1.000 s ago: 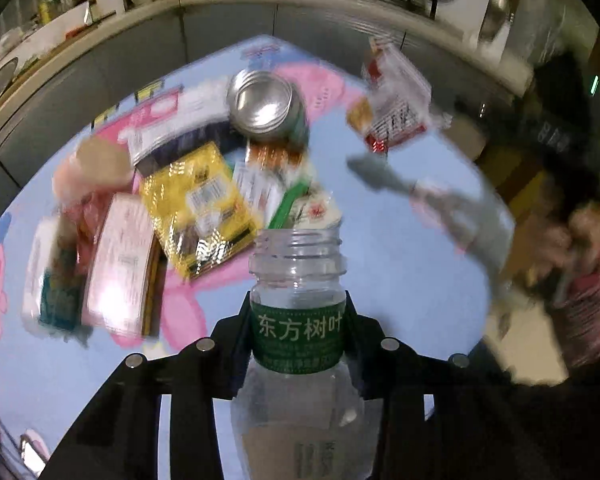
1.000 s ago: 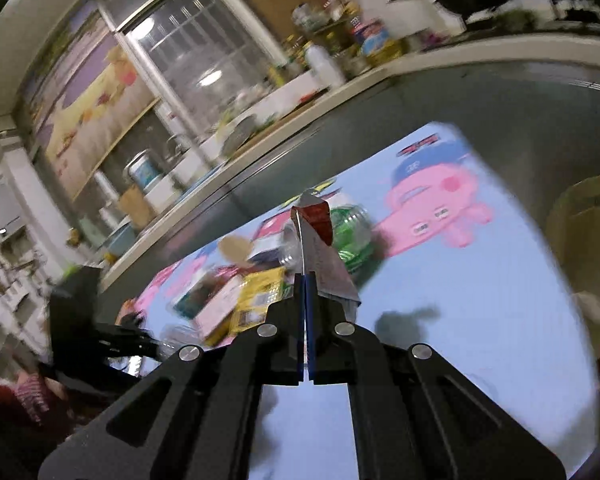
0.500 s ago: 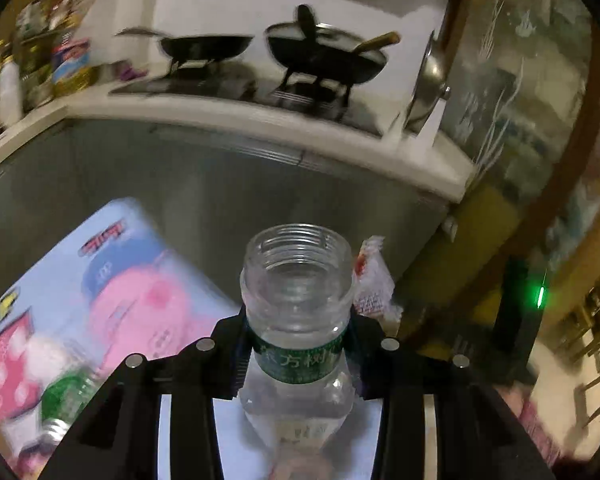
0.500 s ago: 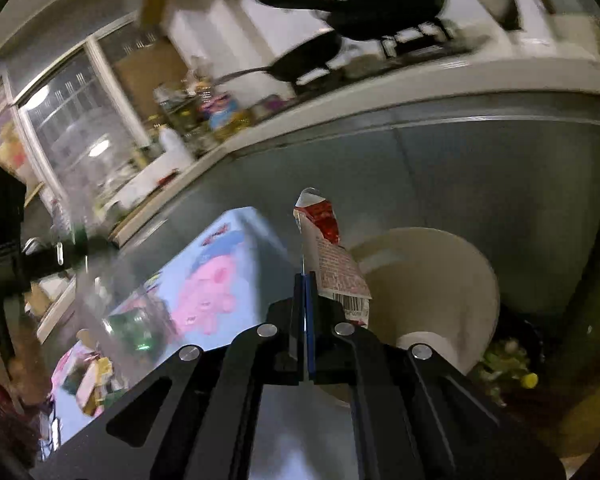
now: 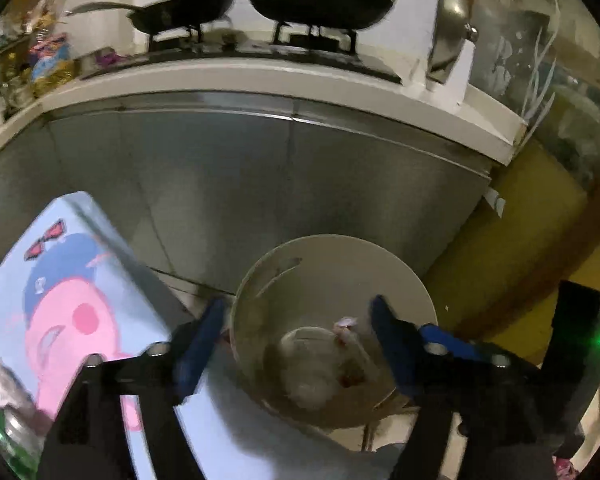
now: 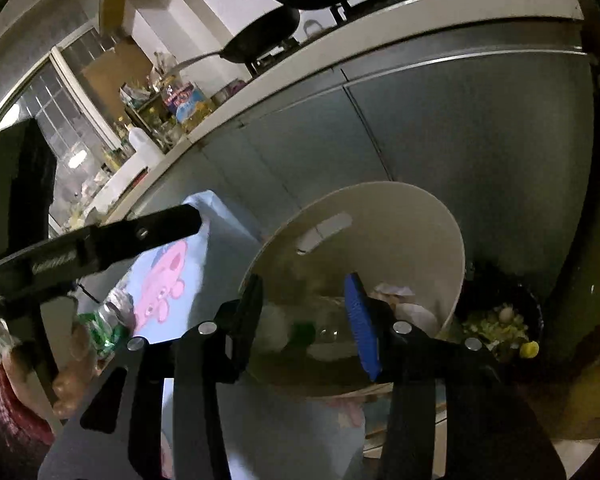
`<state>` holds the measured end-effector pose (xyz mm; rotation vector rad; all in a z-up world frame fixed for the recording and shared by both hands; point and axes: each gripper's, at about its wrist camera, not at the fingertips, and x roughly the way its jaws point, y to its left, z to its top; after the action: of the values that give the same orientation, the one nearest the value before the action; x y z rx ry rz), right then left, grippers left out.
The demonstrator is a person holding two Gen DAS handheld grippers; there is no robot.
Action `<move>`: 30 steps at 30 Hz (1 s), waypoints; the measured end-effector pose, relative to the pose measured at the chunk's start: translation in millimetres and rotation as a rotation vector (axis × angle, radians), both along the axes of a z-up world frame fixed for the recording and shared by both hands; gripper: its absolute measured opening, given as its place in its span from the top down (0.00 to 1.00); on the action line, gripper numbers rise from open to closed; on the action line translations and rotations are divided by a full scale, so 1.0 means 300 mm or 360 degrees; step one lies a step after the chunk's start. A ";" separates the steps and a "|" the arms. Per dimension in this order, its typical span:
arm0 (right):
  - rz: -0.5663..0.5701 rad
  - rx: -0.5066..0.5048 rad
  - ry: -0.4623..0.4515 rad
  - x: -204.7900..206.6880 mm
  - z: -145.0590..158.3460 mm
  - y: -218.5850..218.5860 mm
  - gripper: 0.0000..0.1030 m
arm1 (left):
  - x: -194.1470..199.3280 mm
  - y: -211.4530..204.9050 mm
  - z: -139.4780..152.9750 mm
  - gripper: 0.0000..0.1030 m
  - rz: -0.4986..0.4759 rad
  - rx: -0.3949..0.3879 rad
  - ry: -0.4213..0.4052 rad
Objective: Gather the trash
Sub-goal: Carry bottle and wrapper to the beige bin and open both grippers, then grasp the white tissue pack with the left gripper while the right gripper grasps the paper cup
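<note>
At the lower centre of both wrist views stands a pale round bin [image 5: 256, 292], beside the edge of the table [image 5: 16, 280] with its blue cartoon-pig cover. The left tongs [image 5: 296, 320] are spread wide and hold nothing; their blue-padded fingers [image 5: 392, 344] straddle the bin's mouth, and between them, down on the bin floor, lies a blurred clear bottle [image 5: 312, 364] with a crumpled wrapper [image 5: 346, 326] just beside it. The right tongs [image 6: 306, 312] also gape, empty, over the same bin [image 6: 440, 232]; below and between their fingers the bottle's green label [image 6: 304, 332] shows, with pale wrappers [image 6: 392, 292] toward the right finger. At lower left of the right view a green can [image 6: 100, 328] lies on the table, well apart from both tongs. A dark bowl of food scraps [image 6: 500, 324] sits right of the bin.
</note>
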<state>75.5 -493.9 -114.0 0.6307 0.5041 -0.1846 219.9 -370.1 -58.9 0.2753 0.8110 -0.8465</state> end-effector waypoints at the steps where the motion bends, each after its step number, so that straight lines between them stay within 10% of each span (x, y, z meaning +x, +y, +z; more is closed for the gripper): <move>1: -0.0004 0.0004 -0.0023 -0.007 0.014 0.011 0.59 | -0.008 0.024 0.016 0.23 0.0011 -0.0014 -0.0006; 13: 0.0366 0.0008 -0.0154 0.021 0.136 0.408 0.62 | -0.301 0.636 0.131 0.23 0.0092 -0.0218 -0.0175; 24: 0.1018 -0.0070 0.0038 0.182 0.112 0.994 0.62 | -0.254 1.496 0.077 0.14 0.1088 0.0035 -0.0286; 30: 0.1233 -0.0285 0.0068 0.344 0.187 1.263 0.58 | -0.177 1.610 -0.009 0.12 0.1260 0.0135 -0.0281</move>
<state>178.7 -115.1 -57.8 0.2243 0.7295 0.4861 166.9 112.8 -61.5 0.0823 0.7063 -0.0434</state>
